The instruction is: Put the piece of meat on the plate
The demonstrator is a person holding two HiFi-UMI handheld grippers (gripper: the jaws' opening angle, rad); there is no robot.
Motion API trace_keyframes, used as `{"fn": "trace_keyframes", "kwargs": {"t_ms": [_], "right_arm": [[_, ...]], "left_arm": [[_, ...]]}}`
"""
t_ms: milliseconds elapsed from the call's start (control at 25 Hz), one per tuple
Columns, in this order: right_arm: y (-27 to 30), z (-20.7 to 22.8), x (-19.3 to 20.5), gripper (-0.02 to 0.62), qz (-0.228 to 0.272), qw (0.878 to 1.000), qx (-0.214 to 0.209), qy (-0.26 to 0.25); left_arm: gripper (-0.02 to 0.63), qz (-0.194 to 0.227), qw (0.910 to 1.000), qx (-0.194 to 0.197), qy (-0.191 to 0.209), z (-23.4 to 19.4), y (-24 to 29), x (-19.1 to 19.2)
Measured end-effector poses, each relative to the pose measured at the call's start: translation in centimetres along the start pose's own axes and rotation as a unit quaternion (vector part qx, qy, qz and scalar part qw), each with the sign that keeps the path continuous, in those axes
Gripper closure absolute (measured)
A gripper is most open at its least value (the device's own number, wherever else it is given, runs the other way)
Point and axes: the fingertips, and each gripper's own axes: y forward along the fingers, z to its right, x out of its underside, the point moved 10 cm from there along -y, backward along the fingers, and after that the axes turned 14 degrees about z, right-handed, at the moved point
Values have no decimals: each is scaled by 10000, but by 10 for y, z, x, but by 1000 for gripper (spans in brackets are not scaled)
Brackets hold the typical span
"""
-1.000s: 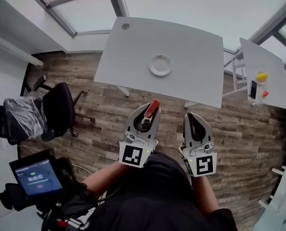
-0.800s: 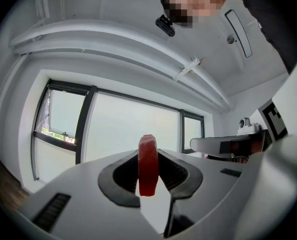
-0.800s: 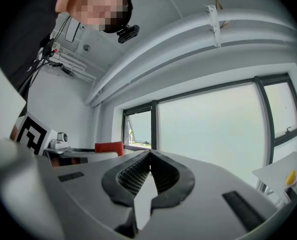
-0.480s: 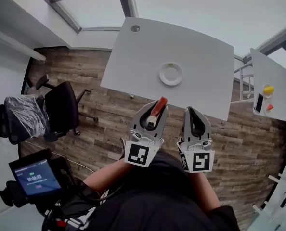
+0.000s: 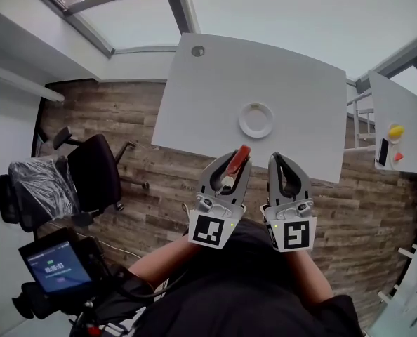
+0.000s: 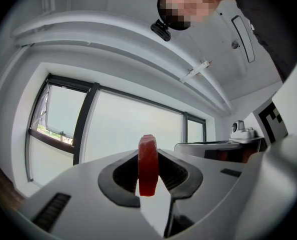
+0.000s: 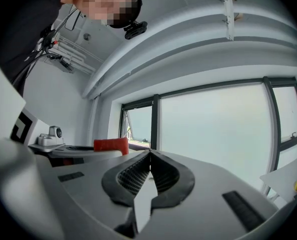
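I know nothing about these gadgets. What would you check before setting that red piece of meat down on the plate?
1. Grip on the piece of meat: ok. The left gripper has its jaws pressed on both sides of it.
2. Plate free to receive it: ok. Nothing lies on it.
3. Meat above the plate: not ok. In the head view it is only at the near edge of the table, with the plate further in.
4. Way to the plate: ok. Nothing stands on the table between the near edge and the plate.
5. Right gripper out of the way: ok. It is shut, empty and beside the left one.
6. Meat slipping: cannot tell.
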Motion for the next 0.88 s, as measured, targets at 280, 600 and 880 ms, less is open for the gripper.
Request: {"fn": "trace_keyframes", "kwargs": {"t_ms": [280,600,880], "right_arm": [[17,11,6,591,-9,9997,238,-81],[13,26,5,591,90,9981,601,-88],[19,52,9,591,96,9993,358,34]], "left_arm": [[512,-23,9994,216,263,-9,26,5],[512,-326,9992,15,229,-7,26,16],[512,-457,9980,-395,183,-6,45,19]]}}
